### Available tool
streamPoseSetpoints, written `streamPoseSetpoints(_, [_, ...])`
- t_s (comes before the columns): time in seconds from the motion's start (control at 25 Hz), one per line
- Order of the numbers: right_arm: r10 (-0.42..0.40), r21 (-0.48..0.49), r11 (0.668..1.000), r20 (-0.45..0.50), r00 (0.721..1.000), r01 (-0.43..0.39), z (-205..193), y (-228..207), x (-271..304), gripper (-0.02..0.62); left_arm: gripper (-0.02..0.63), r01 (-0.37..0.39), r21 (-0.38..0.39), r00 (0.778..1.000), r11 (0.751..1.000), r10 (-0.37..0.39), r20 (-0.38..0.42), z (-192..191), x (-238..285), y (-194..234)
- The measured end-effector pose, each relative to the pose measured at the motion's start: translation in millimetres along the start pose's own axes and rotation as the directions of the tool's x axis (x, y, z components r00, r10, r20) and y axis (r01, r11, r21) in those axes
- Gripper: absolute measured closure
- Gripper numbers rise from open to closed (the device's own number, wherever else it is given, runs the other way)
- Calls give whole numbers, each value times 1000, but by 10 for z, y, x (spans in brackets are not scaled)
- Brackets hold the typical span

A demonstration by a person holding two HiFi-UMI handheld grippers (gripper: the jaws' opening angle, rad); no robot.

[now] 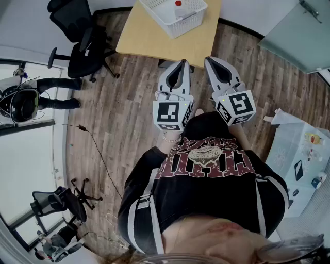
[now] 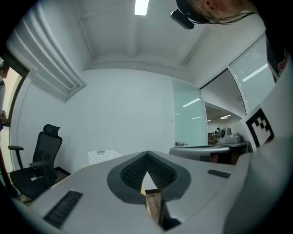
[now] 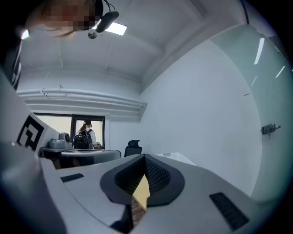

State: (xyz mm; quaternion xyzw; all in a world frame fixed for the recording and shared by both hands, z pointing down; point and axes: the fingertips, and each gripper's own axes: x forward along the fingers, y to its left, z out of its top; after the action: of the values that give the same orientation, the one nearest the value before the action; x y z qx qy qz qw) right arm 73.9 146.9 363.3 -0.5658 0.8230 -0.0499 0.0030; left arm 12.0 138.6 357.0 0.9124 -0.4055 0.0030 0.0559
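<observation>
White plastic lattice made up the basket [image 1: 184, 25], which was set on the far part of a pale wooden table [image 1: 147, 38], well ahead of both grippers and touched by neither. A small red object [image 1: 178, 3] was seen inside it; what it was could not be told. The basket was judged light and fairly stiff, with perforated walls that might flex a little under a pinch. Its rim was judged the soundest place for a hold, the smooth plastic being liable to slip.

The left gripper [image 1: 181, 63] was found closed, its ribbed dark pads brought together at the tips with nothing between them. The right gripper [image 1: 210, 60] was likewise closed and empty. Both were held side by side above the floor [image 1: 118, 108], close to the table's near edge and pointed towards it.

Brown wood-grain planks formed the floor. A black office chair [image 1: 77, 44] was placed to the left of the table, and a frosted glass panel [image 1: 294, 28] was seen at the far right.
</observation>
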Motion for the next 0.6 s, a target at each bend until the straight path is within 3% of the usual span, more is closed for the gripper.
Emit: streamPoseSetpoints(0.6, [19,12,1000,-3,1000,-19,-22,-82,44,578,558,-20,-12,1000,1000,20,-15,-63,54,14])
